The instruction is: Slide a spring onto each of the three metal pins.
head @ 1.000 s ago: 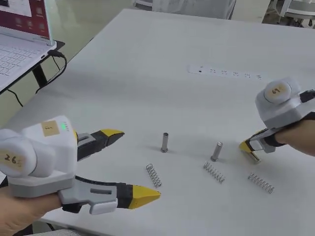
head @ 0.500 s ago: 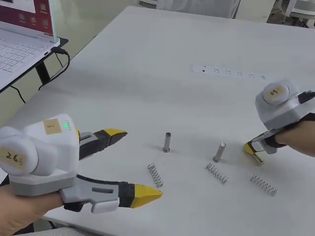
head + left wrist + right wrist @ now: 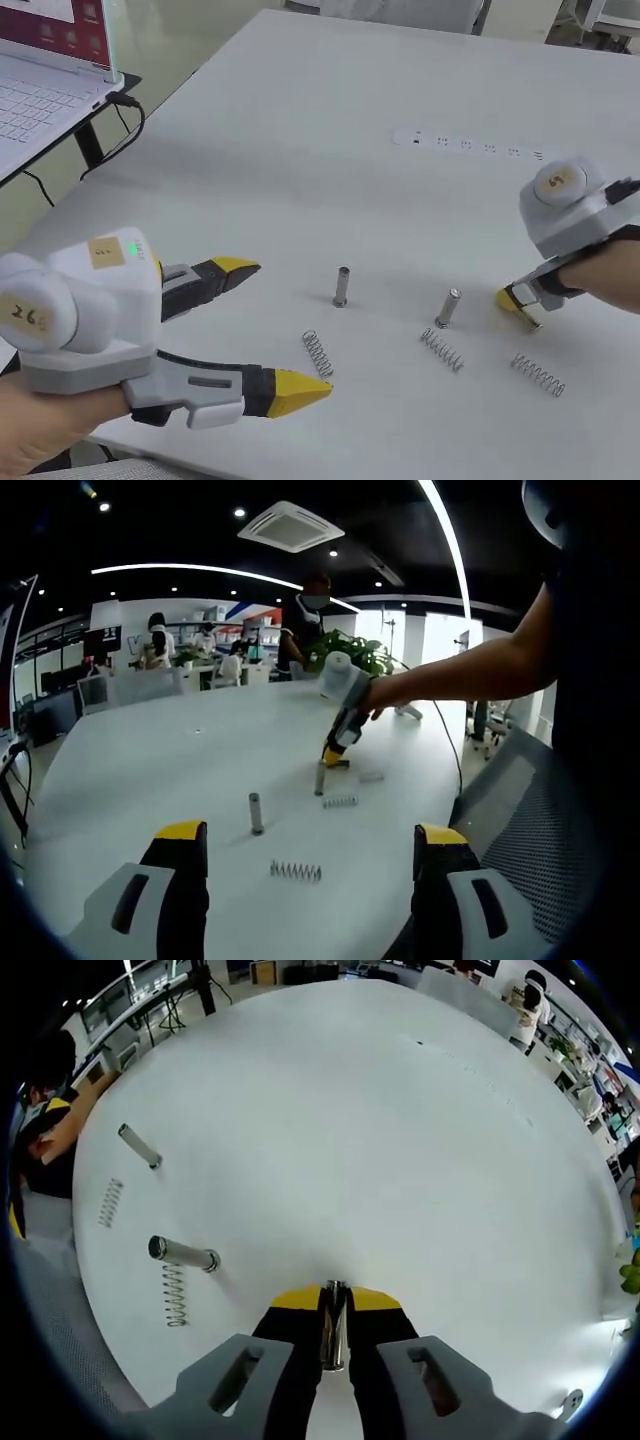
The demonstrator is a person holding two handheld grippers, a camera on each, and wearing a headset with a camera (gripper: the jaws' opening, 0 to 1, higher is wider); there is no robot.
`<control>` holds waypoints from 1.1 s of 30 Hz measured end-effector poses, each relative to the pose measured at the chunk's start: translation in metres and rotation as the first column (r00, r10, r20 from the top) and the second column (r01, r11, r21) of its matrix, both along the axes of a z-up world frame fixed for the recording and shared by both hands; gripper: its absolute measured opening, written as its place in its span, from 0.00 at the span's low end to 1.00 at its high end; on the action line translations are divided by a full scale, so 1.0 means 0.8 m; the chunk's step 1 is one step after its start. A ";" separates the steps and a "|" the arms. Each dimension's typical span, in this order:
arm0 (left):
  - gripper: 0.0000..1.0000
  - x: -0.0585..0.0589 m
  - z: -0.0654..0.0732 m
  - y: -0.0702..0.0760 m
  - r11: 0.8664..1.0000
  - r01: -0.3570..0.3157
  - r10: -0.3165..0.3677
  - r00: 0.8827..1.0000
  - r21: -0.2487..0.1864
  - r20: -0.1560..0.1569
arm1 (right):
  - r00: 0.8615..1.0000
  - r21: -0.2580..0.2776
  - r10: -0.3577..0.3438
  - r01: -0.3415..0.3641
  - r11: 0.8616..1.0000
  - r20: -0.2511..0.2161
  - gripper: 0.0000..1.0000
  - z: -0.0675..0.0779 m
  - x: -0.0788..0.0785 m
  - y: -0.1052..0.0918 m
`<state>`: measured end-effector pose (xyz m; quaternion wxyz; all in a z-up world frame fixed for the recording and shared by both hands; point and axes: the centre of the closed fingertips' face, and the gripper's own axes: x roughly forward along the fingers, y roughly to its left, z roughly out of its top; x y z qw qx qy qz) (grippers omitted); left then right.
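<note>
left tool (image 3: 268, 327) up close, jaws spread wide, nothing between them. just past its tips lies the first spring (image 3: 317, 353), flat on the tabletop (image 3: 300, 150), long axis running away from the person. it looks light, thin-wired and squashy, likely to roll or skate off. i'd pinch it gently across the coils near the middle, never end to end. a little beyond, the left pin (image 3: 342, 286) stands upright, axis vertical, top free for a spring. off to the right, the middle spring (image 3: 440, 350) lies slanted just in front of the middle pin (image 3: 447, 307), also standing. further right the third spring (image 3: 537, 373) lies flat, slanted too. there the right tool (image 3: 518, 303) is clamped tight on the third pin (image 3: 335, 1325), low at the tabletop, the pin running along the jaws. pins look stiff, smooth and easy to topple. far back, a power strip (image 3: 465, 146).
</note>
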<state>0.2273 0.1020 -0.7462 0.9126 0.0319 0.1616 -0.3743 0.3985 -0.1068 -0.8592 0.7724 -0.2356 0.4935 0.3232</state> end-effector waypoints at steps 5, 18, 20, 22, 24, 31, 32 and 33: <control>0.81 -0.002 -0.001 -0.002 1.000 0.008 -0.008 1.000 0.000 -0.001 | 1.000 0.015 -0.009 0.009 1.000 0.017 0.05 0.009 0.001 -0.002; 0.80 -0.006 -0.001 -0.008 0.999 0.031 -0.031 1.000 0.007 0.003 | 0.998 0.064 -0.026 0.022 0.998 0.061 0.05 0.044 -0.034 0.002; 0.80 -0.006 -0.001 -0.009 0.999 0.035 -0.035 0.999 0.009 0.002 | 0.997 0.074 -0.031 0.026 0.997 0.068 0.05 0.048 -0.040 0.004; 0.80 -0.007 -0.001 -0.010 0.999 0.039 -0.039 0.999 0.012 0.003 | 0.997 0.082 -0.033 0.027 0.996 0.075 0.05 0.045 -0.042 0.003; 0.80 -0.007 -0.001 -0.011 0.999 0.043 -0.043 0.999 0.013 0.003 | 0.996 0.088 -0.037 0.030 0.996 0.080 0.05 0.049 -0.047 0.003; 0.80 -0.009 -0.002 -0.012 0.998 0.055 -0.055 0.998 0.022 0.003 | 0.994 0.114 -0.054 0.043 0.993 0.100 0.05 0.056 -0.059 0.000; 0.80 -0.009 -0.002 -0.013 0.998 0.057 -0.057 0.998 0.022 0.003 | 0.993 0.118 -0.058 0.046 0.992 0.102 0.05 0.057 -0.060 0.000; 0.80 -0.009 -0.002 -0.013 0.998 0.058 -0.058 0.998 0.023 0.002 | 0.993 0.120 -0.061 0.049 0.992 0.102 0.05 0.057 -0.061 -0.001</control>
